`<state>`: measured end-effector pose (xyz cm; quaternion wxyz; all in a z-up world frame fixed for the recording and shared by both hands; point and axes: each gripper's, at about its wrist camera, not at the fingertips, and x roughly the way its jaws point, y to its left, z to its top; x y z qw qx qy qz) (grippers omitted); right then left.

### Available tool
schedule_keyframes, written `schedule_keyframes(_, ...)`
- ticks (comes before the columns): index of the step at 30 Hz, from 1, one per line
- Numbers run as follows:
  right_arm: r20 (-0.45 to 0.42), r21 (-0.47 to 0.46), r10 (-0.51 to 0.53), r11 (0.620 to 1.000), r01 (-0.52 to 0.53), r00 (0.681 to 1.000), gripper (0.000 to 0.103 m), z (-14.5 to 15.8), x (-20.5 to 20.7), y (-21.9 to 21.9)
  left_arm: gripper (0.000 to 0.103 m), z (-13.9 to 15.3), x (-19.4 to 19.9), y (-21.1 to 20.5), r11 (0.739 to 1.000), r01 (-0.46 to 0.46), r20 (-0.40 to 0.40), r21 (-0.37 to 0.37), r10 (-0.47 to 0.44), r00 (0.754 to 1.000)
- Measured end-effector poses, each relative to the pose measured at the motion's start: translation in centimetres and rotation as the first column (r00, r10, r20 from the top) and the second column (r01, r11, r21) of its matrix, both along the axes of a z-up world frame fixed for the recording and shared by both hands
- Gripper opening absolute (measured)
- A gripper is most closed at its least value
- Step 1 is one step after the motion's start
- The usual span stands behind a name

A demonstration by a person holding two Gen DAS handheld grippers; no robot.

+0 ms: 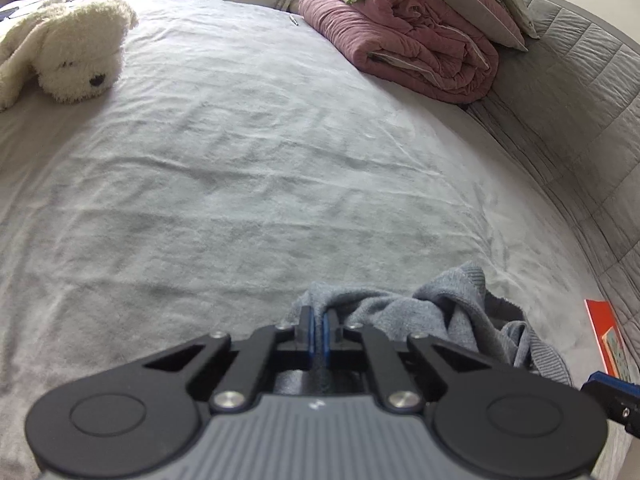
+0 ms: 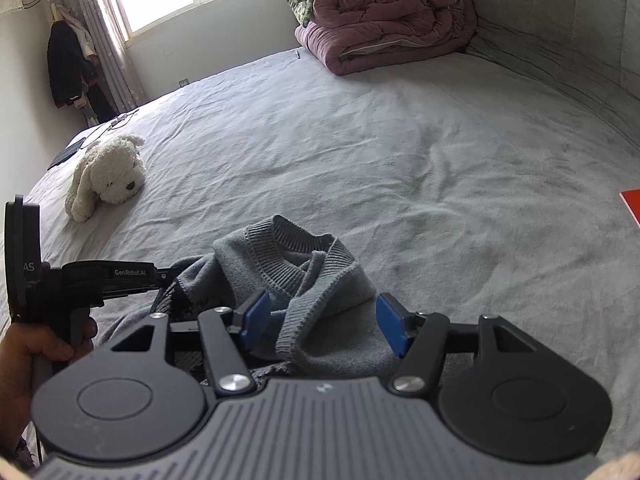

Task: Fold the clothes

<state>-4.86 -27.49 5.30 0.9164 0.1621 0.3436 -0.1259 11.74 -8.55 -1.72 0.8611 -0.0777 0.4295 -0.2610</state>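
"GenRobot.AI" is printed in white on the black side of the left gripper, seen in the right wrist view; the letters "AS" are read on its black back plate, partly cut off

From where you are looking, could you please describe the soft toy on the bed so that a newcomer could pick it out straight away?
Start at the wide grey bed and look to its far side nearest the window, away from the folded pink quilt. There lies a cream plush dog, flopped on the sheet with a black nose. It is the only fluffy, pale thing there; the grey sweater nearby is knitted and crumpled.
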Motion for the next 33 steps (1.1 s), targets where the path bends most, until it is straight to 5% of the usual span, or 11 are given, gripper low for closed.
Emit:
schedule_keyframes(8,0.011,-0.056,0.024,0.998,-0.023,1.000,0.065,0.4,0.6,1.9,0.003,2.0,-0.2,3.3,0.993,-0.116,0.050,-0.006,0.116,0.992)
schedule_keyframes(21,0.032,-0.071,0.023,0.997,-0.021,0.999,0.067,0.5,1.5,2.8,0.003,3.6,-0.5,12.1,0.948,-0.319,0.081,0.004,0.318,0.945)
schedule_keyframes(33,-0.003,0.028,0.032,0.999,-0.032,0.999,0.067,-1.3,4.1,2.3,0.003,4.4,-4.4,18.0,0.899,-0.437,0.069,0.005,0.436,0.897)
